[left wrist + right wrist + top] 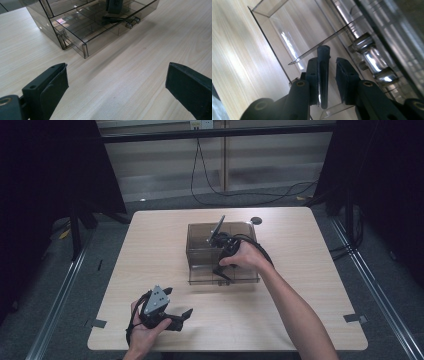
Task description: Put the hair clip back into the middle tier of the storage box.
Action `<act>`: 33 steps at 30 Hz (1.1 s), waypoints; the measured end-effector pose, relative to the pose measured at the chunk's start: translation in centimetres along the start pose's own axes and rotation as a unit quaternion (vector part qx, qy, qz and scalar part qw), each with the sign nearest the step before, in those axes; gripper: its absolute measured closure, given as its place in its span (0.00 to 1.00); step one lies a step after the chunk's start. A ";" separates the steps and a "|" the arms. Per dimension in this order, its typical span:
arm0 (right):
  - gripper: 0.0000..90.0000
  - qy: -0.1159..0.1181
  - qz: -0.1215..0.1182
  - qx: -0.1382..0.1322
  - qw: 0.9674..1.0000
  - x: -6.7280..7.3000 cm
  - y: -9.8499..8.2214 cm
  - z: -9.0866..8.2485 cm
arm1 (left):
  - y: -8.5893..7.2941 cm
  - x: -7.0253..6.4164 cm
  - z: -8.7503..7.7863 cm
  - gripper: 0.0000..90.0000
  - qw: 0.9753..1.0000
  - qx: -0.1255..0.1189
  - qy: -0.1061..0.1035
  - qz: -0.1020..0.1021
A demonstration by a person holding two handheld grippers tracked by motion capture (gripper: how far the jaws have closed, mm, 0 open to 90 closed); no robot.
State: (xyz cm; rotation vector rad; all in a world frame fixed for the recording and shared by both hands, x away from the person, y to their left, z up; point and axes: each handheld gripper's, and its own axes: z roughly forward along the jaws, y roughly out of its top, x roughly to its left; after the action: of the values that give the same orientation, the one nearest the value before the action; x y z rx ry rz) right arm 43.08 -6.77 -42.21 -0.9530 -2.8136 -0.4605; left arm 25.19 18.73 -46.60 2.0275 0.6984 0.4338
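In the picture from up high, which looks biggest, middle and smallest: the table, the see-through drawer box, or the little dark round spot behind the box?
1. Table: by far the largest.
2. Clear drawer box: covers a small part of the tabletop.
3. Dark round spot: tiny, near the table's far edge.

No close calls; all lie on the same table.

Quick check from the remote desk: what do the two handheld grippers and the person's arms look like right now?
Both grippers are black with two blocky, flat-padded jaws. The left gripper carries a grey three-cornered plate on top. A black cable loops from the right gripper. The forearms are bare, with no sleeves or gloves visible.
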 end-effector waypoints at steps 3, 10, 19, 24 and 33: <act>0.78 0.005 0.000 -0.025 1.000 0.1 -0.4 -0.4 | 0.0 0.0 0.0 0.05 1.000 0.001 0.002 -0.002; 0.76 0.006 0.012 -0.059 0.998 0.1 -1.4 -0.8 | 0.0 0.0 0.0 0.05 1.000 0.000 0.003 -0.003; 0.71 0.006 0.009 -0.103 0.995 0.3 -3.2 -1.4 | -0.1 0.2 0.1 0.05 1.000 0.002 0.004 -0.006; 0.69 0.011 0.019 -0.126 0.992 0.2 -4.2 -1.7 | -0.2 0.4 0.2 0.05 1.000 0.003 0.003 -0.011; 0.65 -0.002 0.025 -0.162 0.986 0.1 -5.6 -1.9 | -0.2 0.4 0.1 0.05 1.000 0.002 0.007 -0.010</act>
State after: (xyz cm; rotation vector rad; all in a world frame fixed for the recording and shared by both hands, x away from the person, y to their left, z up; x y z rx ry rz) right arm 39.61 -11.57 -41.79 -1.0763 -2.7620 -0.9317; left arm 25.47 18.98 -46.79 2.0208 0.7284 0.4357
